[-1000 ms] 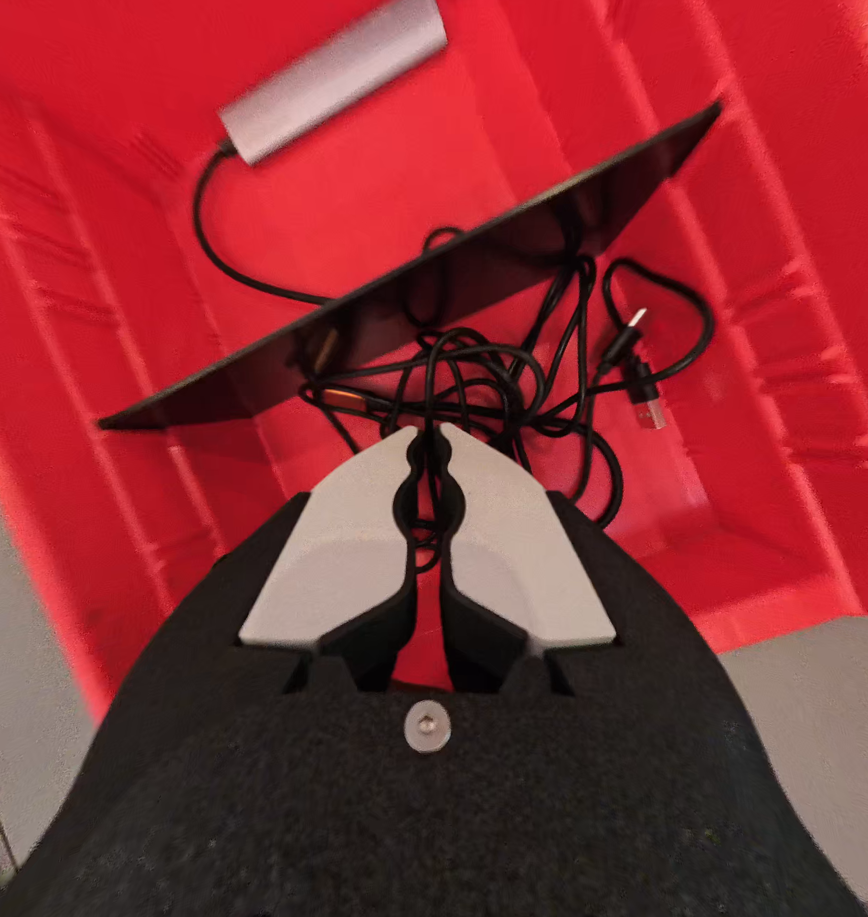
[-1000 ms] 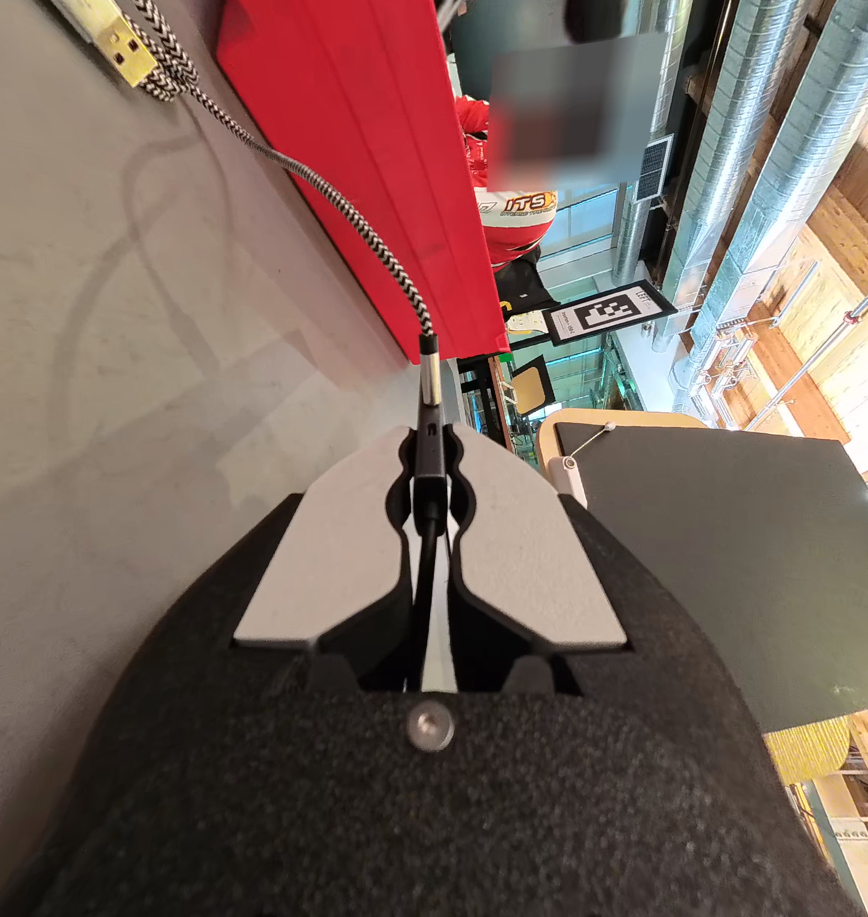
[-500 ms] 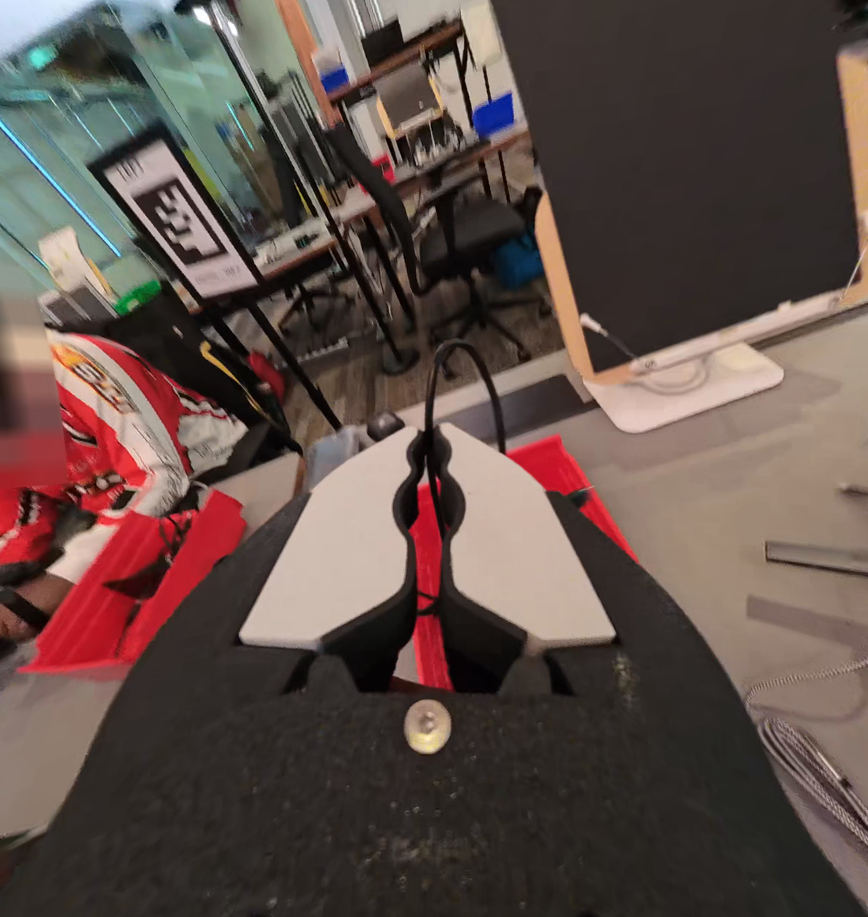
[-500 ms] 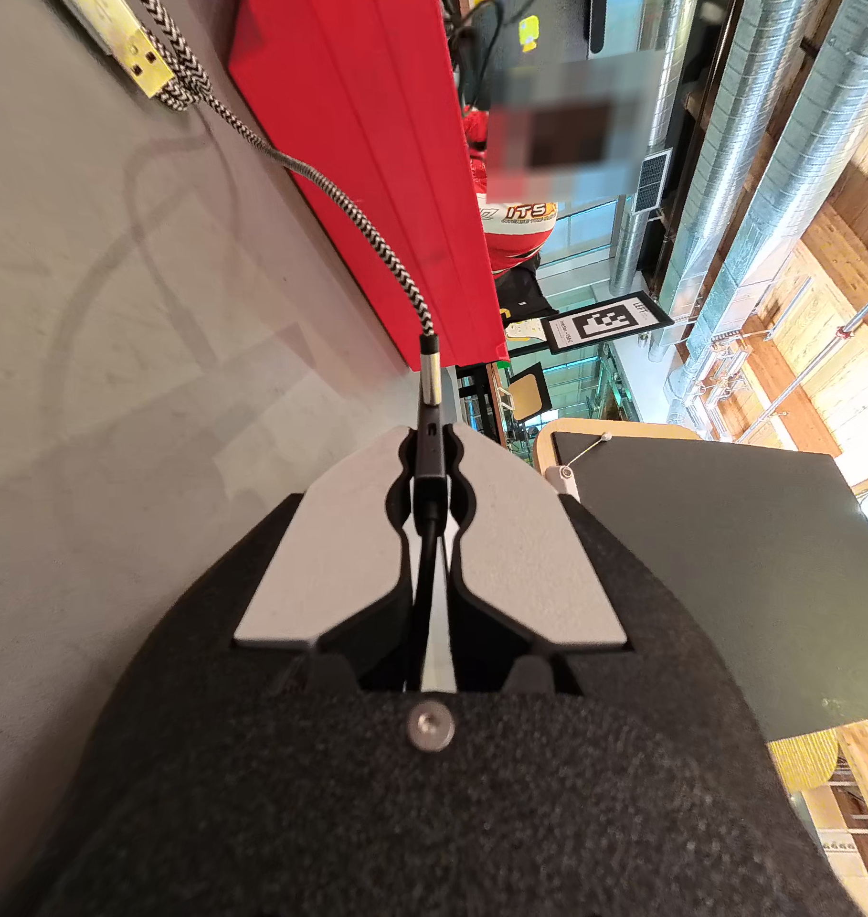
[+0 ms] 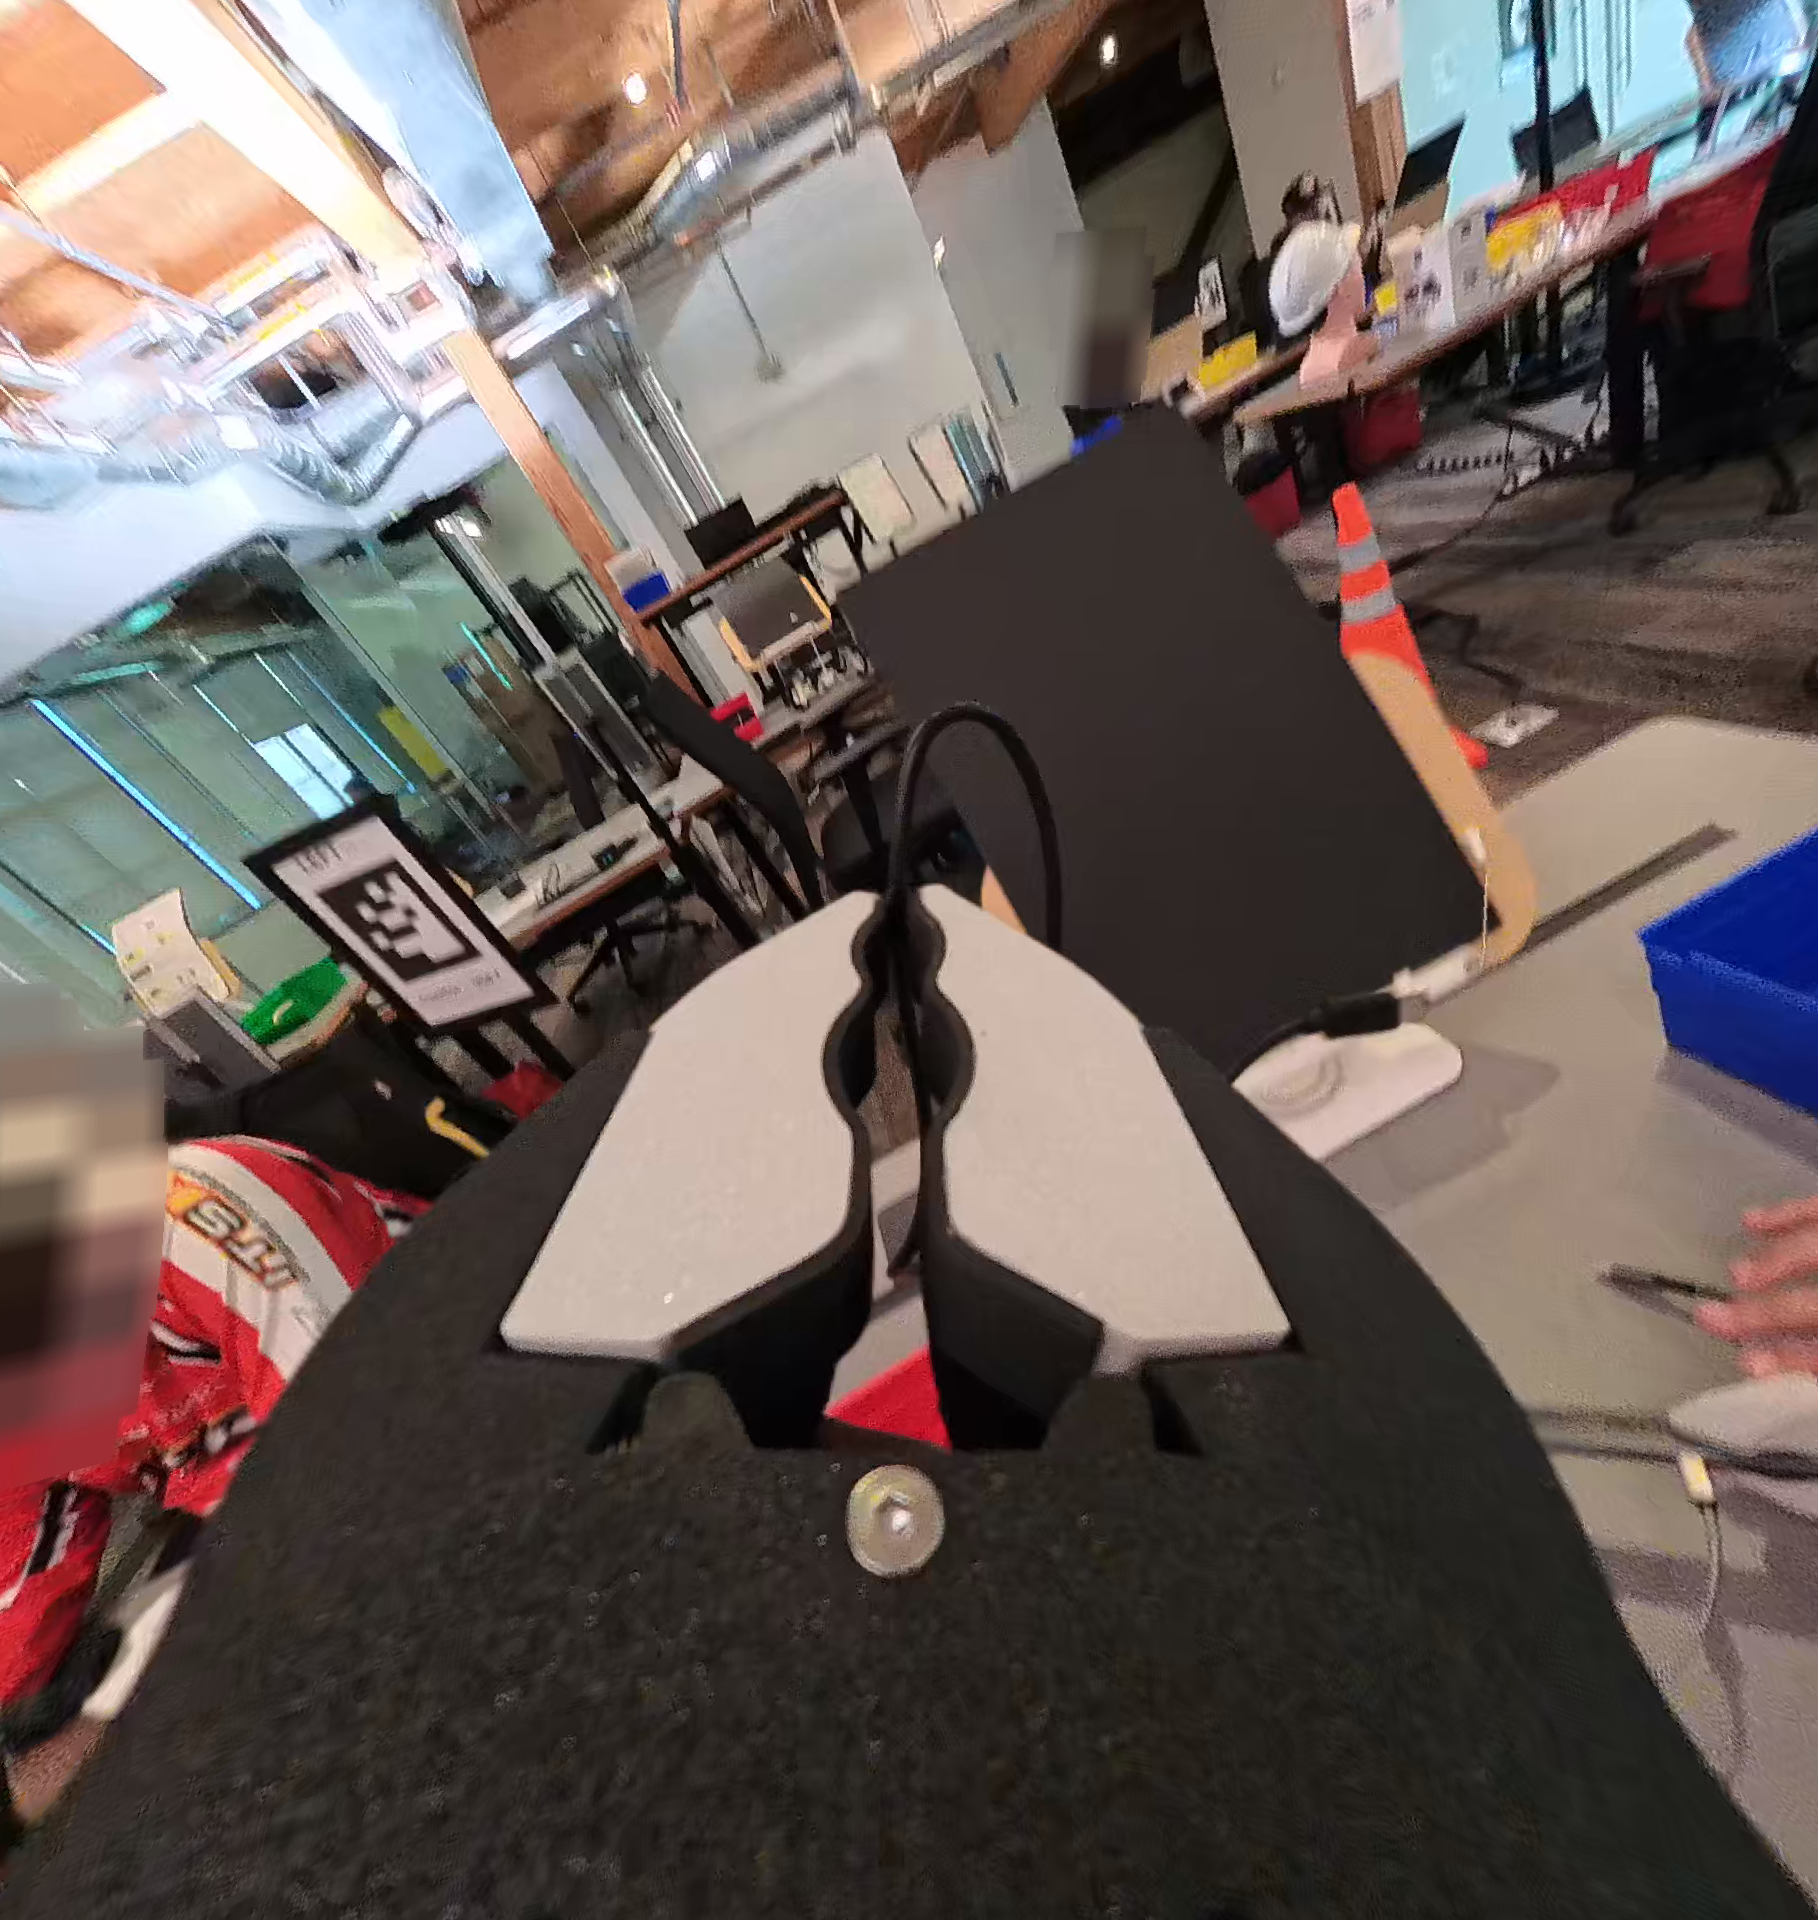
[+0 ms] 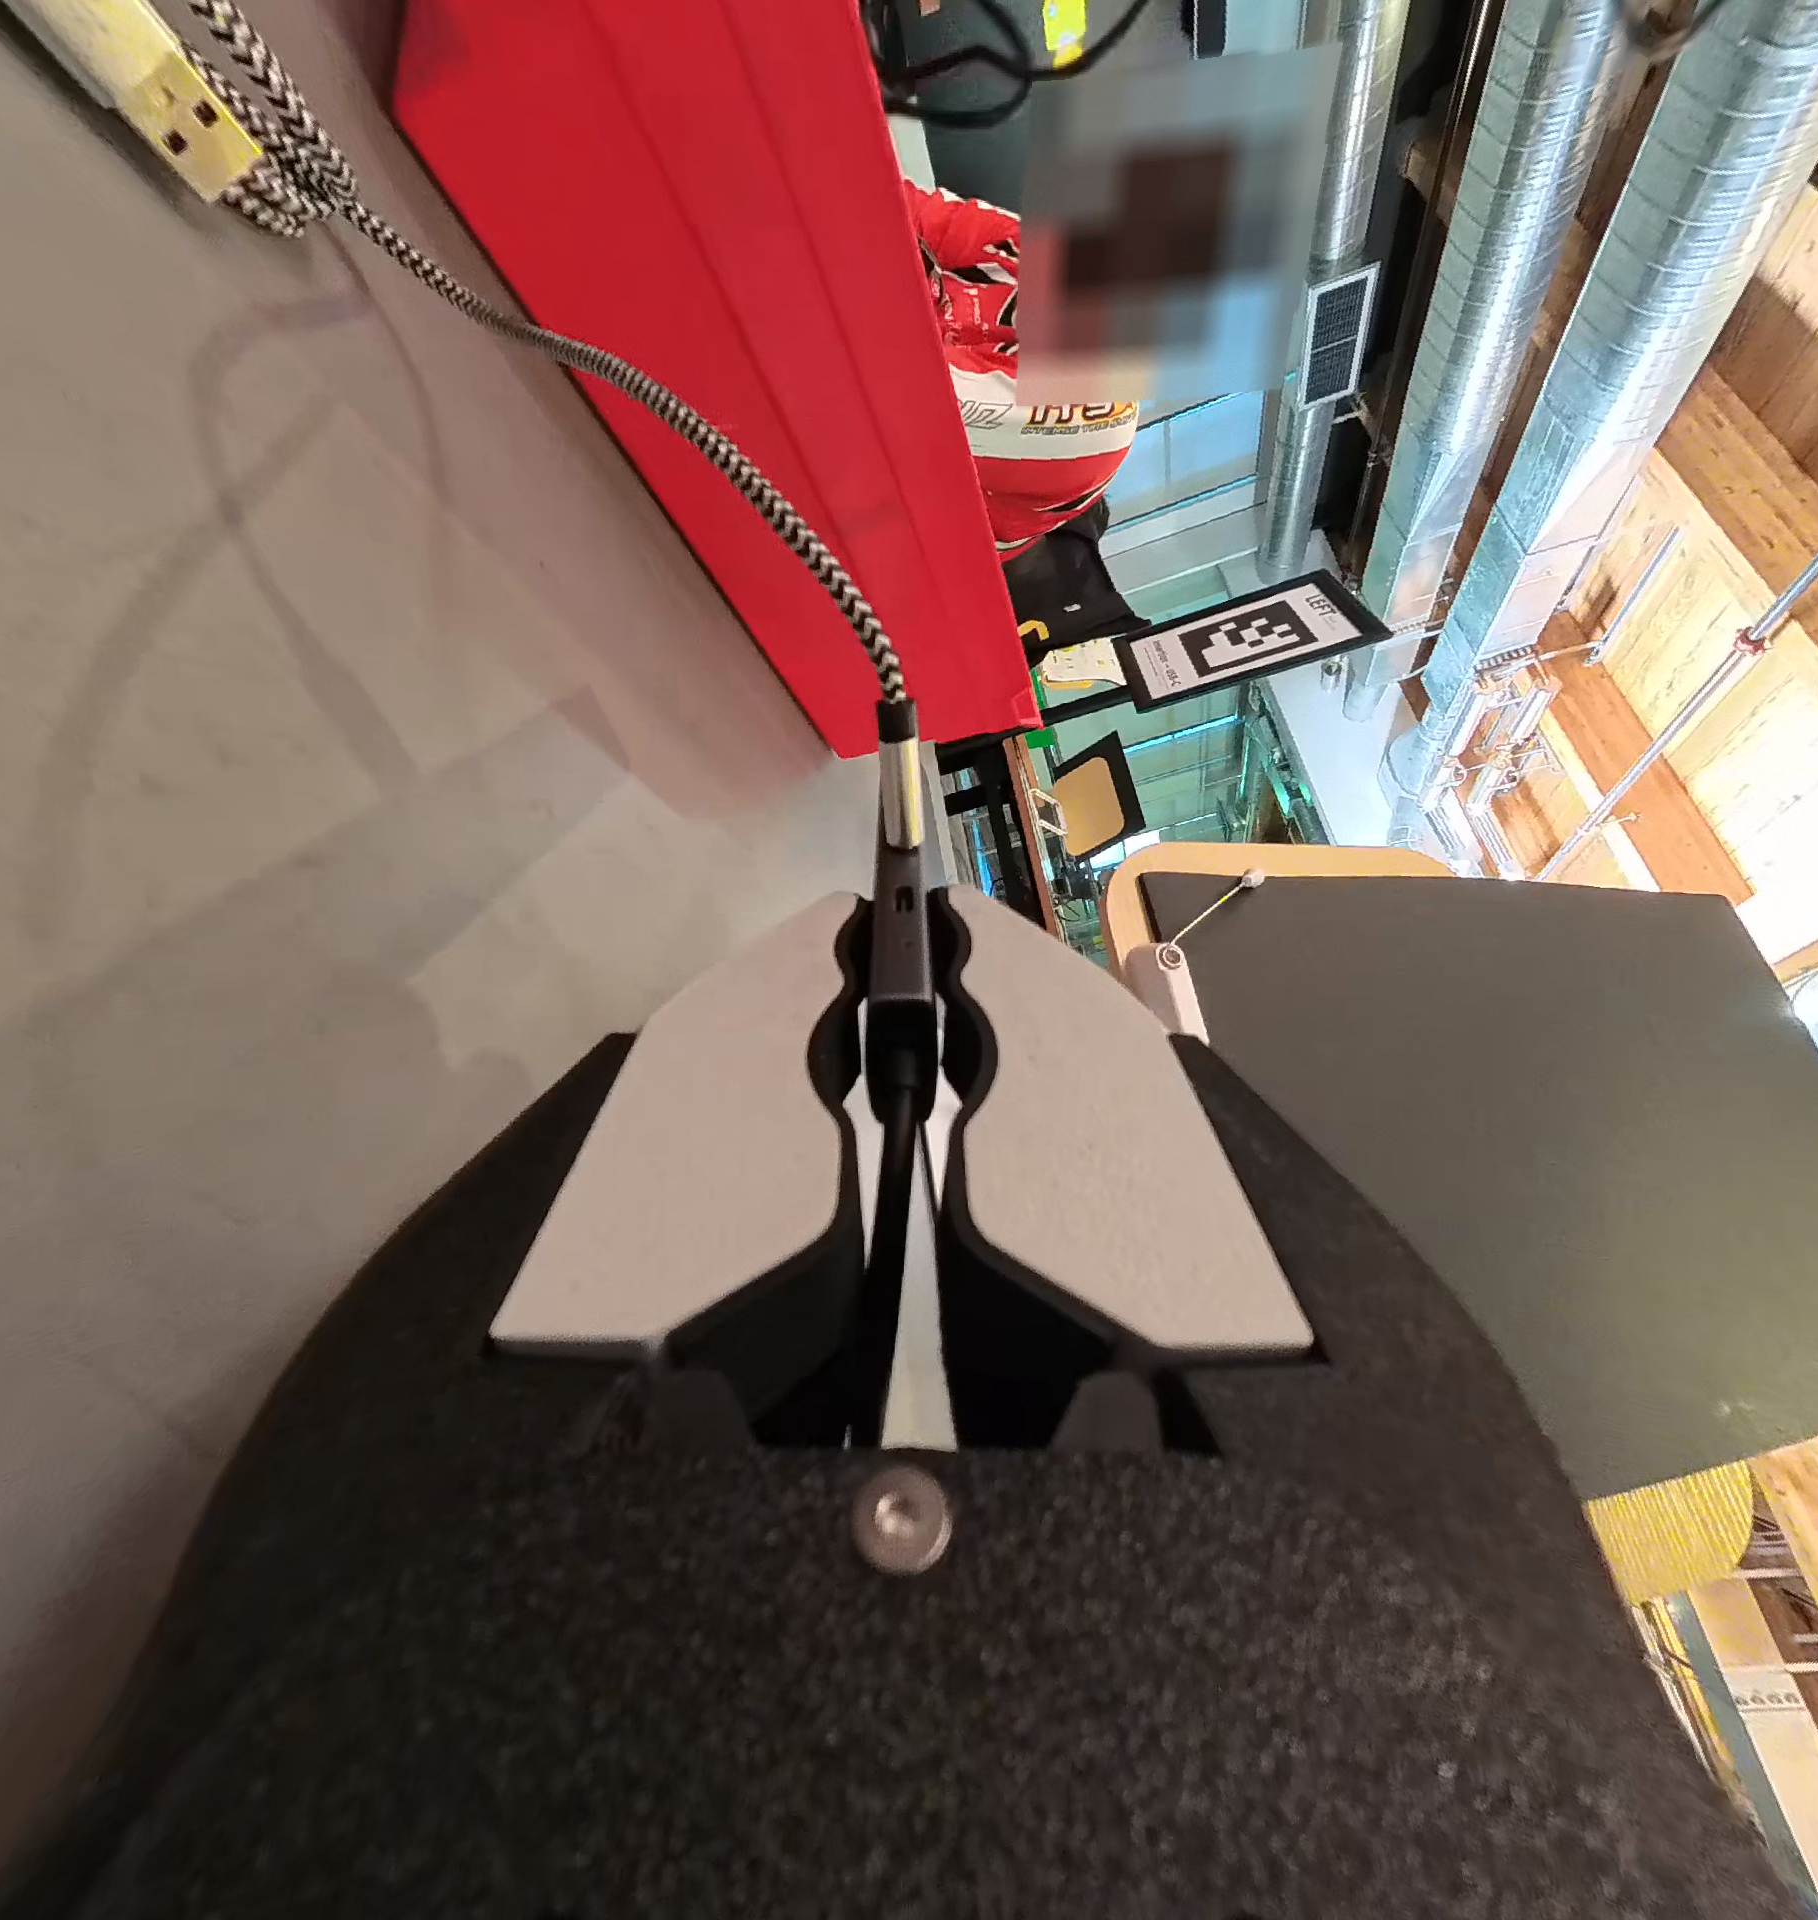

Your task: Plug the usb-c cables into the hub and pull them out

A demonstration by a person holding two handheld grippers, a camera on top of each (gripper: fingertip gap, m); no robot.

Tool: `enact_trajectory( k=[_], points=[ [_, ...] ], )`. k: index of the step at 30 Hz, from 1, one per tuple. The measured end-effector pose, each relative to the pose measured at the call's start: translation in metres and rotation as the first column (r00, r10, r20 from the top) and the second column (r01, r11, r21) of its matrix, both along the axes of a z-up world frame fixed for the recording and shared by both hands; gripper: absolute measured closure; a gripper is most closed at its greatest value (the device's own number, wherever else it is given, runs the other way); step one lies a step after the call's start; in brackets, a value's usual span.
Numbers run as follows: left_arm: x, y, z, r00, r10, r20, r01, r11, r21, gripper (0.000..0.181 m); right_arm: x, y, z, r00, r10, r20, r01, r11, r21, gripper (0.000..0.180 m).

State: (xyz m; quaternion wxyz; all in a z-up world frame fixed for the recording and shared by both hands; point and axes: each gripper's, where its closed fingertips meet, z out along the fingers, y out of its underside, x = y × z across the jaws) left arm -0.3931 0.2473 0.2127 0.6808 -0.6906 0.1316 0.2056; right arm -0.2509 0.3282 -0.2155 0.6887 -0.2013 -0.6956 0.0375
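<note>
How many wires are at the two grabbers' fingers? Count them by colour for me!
Black: 2, a thin black cable pinched in the left gripper and a black plugged cable pinched in the right gripper
Black-and-white: 1, the braided cable, joined to the black plug's tip
Total: 3

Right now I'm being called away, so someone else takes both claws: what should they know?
Left claw: shut on a thin black cable, lifted and looping above the tips; its plug is not in view.
Right claw: shut on a dark connector joined end to end with the braided cable, whose gold plug lies on the table beside the red bin.
Hub: not in view.
Left to do: cannot tell.
</note>
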Motion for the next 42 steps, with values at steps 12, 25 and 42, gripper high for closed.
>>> enact_trajectory(
  k=[12,25,42],
  points=[
    [0.074,0.002,0.032,0.988,-0.118,-0.099,0.116,0.993,-0.02,0.18,0.001,0.007,0.005,1.0,-0.02,-0.023,0.02,0.999,-0.035,0.17],
    [0.104,0.01,-0.261,0.969,-0.074,0.237,0.151,0.933,-0.328,0.179,0.007,0.014,0.007,0.998,-0.05,-0.041,0.047,0.997,-0.06,0.17],
    [0.194,-0.069,-0.446,0.871,-0.207,0.445,0.469,0.62,-0.629,0.156,0.005,0.012,0.004,0.998,-0.051,-0.032,0.049,0.997,-0.063,0.17]
  ],
)
